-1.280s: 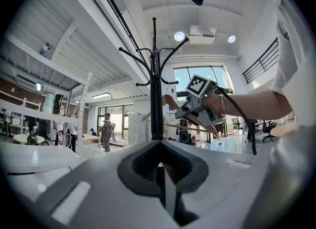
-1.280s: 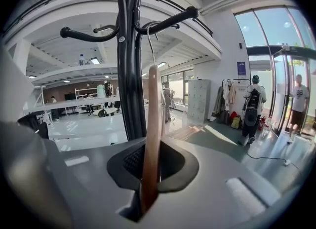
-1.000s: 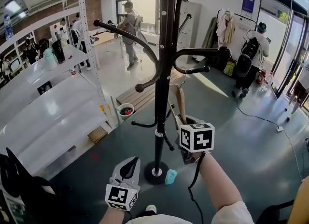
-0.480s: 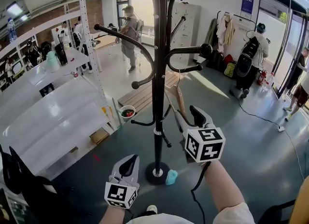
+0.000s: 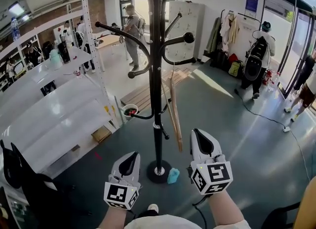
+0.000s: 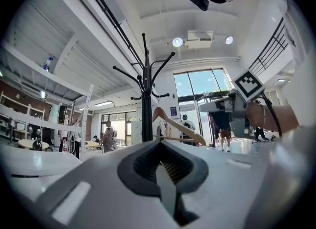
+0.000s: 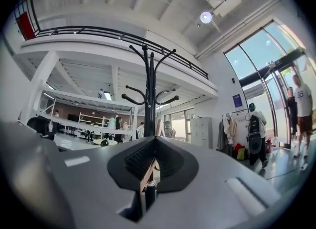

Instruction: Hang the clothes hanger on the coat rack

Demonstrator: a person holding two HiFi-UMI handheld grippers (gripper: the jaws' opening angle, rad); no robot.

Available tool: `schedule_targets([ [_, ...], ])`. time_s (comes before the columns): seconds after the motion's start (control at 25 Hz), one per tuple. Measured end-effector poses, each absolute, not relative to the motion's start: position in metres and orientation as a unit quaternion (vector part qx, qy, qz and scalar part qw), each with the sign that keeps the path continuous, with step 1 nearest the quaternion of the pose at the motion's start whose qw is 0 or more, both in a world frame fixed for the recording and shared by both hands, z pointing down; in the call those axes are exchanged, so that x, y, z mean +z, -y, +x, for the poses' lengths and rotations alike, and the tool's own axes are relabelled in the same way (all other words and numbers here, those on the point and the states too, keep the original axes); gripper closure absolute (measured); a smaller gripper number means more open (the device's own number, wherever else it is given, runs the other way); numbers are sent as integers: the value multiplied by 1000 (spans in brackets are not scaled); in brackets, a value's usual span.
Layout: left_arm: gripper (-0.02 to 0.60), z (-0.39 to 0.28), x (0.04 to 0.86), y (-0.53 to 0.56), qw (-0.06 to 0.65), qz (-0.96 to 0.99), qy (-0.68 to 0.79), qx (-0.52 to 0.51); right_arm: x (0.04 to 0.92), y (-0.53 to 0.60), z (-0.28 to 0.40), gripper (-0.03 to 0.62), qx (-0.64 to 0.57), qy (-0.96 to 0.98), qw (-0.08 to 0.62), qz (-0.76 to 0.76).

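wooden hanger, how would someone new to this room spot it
Find the tall black coat rack standing in the middle of the head view. The wooden hanger dangles just right of its pole. It is the only pale wood piece among the rack's otherwise bare black arms.

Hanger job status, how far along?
Done: the wooden hanger hangs free on the coat rack, nothing gripping it. In hand: nothing; the right tool sits clear of it, jaws just closed empty, and the left tool is shut too. Left to do: nothing visible.
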State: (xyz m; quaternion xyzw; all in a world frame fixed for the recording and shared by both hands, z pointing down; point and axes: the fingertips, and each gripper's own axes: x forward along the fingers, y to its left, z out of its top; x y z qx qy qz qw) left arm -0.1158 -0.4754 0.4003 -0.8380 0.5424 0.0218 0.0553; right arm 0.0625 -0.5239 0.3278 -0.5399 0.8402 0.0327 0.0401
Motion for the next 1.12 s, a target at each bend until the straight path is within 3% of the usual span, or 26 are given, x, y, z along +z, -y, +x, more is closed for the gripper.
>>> schedule_targets([
  [0.24, 581, -94, 391, 431, 65, -834, -548, 26, 368, 466, 72, 568, 78, -839, 24, -537],
  [0.64, 581, -72, 421, 344, 47, -826, -561, 4, 445, 377, 90, 568, 16, -857, 1, -515],
  [1.12, 581, -76, 420, 264, 50, -827, -560, 10, 453, 295, 92, 568, 8, -853, -11, -522],
])
